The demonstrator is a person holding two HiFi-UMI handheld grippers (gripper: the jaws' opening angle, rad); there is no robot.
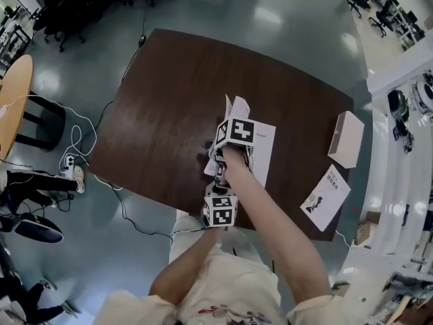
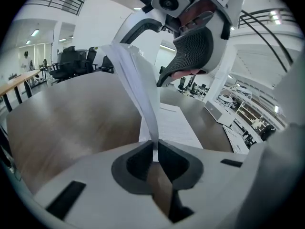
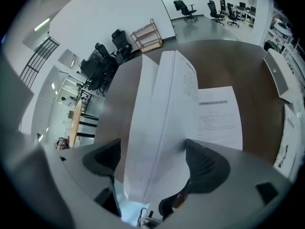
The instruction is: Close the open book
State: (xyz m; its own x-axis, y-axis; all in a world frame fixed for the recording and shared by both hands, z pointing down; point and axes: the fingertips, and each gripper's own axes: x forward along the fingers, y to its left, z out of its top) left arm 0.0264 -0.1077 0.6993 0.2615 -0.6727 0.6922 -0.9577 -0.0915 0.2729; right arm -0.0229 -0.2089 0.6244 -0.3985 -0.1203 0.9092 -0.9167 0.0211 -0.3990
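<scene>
A white open book (image 1: pixel 262 146) lies on the dark brown table (image 1: pixel 169 93), with a bundle of its leaves standing up over the left half. My left gripper (image 1: pixel 218 179) comes from the near edge and is shut on one thin white leaf (image 2: pixel 138 80), clamped at its lower end (image 2: pixel 156 149). My right gripper (image 1: pixel 230 144) points steeply down over the book and is open wide (image 3: pixel 155 161). The raised bundle of pages (image 3: pixel 162 109) stands between its jaws, close to the right pad (image 3: pixel 207 163) and well off the left one. The printed right-hand page (image 3: pixel 217 113) lies flat.
A white box (image 1: pixel 346 138) and a thin booklet (image 1: pixel 326 198) lie near the table's right edge. A round wooden table (image 1: pixel 13 100) and cables on the floor are to the left. Office chairs stand beyond the far edge.
</scene>
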